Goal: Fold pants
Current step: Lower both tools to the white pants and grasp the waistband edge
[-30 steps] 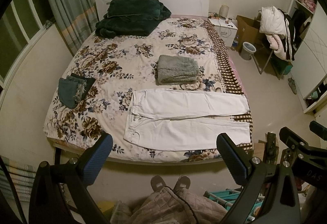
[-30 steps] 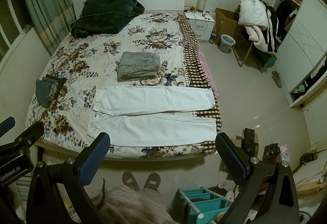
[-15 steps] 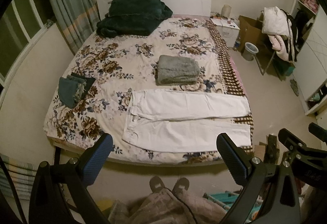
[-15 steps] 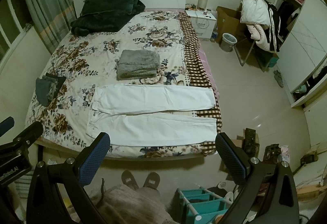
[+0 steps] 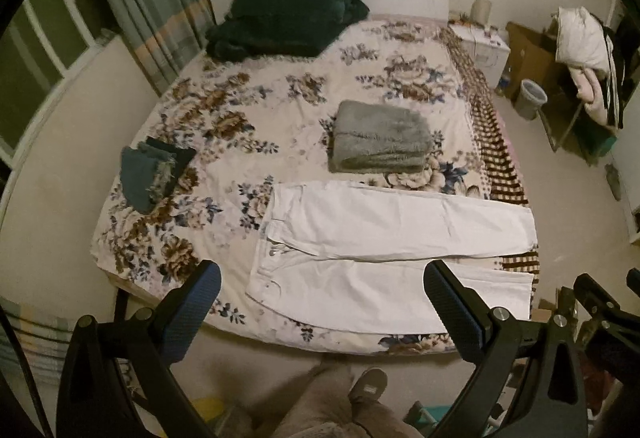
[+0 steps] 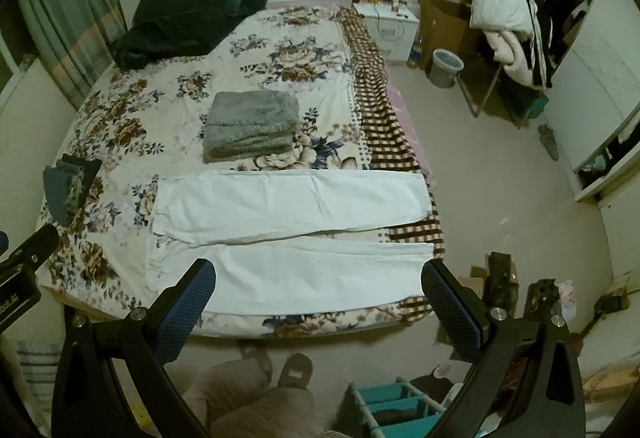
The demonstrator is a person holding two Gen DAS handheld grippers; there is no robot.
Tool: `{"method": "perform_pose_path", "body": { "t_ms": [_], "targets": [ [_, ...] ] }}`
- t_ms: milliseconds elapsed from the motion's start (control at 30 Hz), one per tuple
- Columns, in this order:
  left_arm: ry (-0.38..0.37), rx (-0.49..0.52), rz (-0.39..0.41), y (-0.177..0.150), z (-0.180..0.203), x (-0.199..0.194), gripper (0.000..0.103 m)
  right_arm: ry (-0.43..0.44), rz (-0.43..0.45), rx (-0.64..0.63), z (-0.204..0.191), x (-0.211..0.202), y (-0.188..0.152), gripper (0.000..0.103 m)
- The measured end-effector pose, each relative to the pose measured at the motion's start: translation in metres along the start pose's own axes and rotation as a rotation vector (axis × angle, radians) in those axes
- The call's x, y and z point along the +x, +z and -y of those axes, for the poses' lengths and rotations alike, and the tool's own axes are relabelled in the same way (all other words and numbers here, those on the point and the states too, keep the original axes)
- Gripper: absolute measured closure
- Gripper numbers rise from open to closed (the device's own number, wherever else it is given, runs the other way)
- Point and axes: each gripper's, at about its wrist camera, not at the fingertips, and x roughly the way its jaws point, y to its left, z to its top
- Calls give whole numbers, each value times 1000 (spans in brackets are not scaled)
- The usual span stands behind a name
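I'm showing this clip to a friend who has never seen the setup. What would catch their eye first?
Probably the white pants, spread flat across the near end of the flowered bed, legs pointing right. Next, the folded grey blanket just beyond them and the dark green bedding heaped by the headboard. Both open grippers, left and right, frame the views, holding nothing.

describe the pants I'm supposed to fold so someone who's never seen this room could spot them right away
Find the bed with the floral cover. The pants lie flat along its near edge, below the folded grey blanket, legs spread toward the checkered side. They are the only white, unfolded garment there.
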Motion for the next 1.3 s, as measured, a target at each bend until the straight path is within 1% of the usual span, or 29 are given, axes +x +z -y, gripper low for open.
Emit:
{"method": "perform_pose_path", "body": {
  "t_ms": [67, 200, 267, 367, 400, 500, 533, 600, 633, 667, 733, 767, 833, 867, 900, 1000, 1033, 1067, 1100, 1133, 1167, 1200, 1267, 1300],
  "targets": [
    [4, 9, -28, 17, 5, 31, 0, -5, -23, 6, -3, 32, 15, 0],
    [3, 43, -74, 49, 16, 95, 0, -19, -69, 33, -8, 109, 54, 0],
    [10, 73, -87, 69, 23, 135, 0, -41, -93, 38, -12, 157, 77, 0],
    [29, 125, -105, 86, 31, 193, 0, -63, -139, 35, -20, 235, 109, 0],
    [38, 156, -118, 93, 37, 223, 0, -65, -155, 26, -22, 263, 118, 0],
    [51, 271, -151, 101, 58, 290, 0, -77, -223, -20, -33, 353, 141, 0],
    [62, 334, -168, 101, 69, 318, 0, -82, -241, -44, -36, 380, 145, 0],
    [77, 471, -210, 93, 91, 375, 0, -105, -284, -116, -43, 445, 152, 0],
    [86, 524, -233, 91, 99, 399, 0, -116, -308, -155, -46, 480, 155, 0],
    [84, 581, -256, 86, 109, 425, 0, -130, -329, -190, -48, 507, 154, 0],
    [92, 665, -295, 79, 122, 470, 0, -137, -383, -274, -53, 569, 157, 0],
    [102, 722, -312, 73, 131, 494, 0, -145, -405, -314, -53, 587, 149, 0],
    [111, 788, -330, 68, 141, 523, 0, -156, -443, -416, -57, 641, 148, 0],
    [121, 824, -340, 65, 146, 538, 0, -161, -465, -452, -58, 655, 144, 0],
    [113, 848, -350, 64, 149, 548, 0, -166, -493, -496, -58, 677, 140, 0],
    [79, 896, -389, 63, 156, 572, 0, -160, -564, -586, -54, 719, 131, 2],
    [64, 900, -400, 63, 157, 575, 0, -155, -576, -608, -53, 731, 134, 5],
    [46, 903, -414, 63, 158, 579, 2, -135, -594, -623, -51, 741, 134, 6],
    [23, 897, -433, 65, 157, 583, 4, -108, -617, -629, -50, 750, 135, 7],
    [-1, 887, -447, 66, 157, 584, 13, -81, -632, -628, -49, 756, 136, 12],
    [-47, 866, -473, 68, 155, 584, 32, -41, -657, -620, -48, 763, 136, 21],
    [-91, 846, -496, 69, 154, 583, 41, -19, -668, -621, -49, 766, 137, 26],
    [-128, 840, -503, 70, 152, 577, 68, 26, -667, -650, -51, 767, 136, 46],
    [-149, 835, -504, 71, 152, 572, 75, 37, -665, -661, -53, 767, 135, 51]
  ]
}}
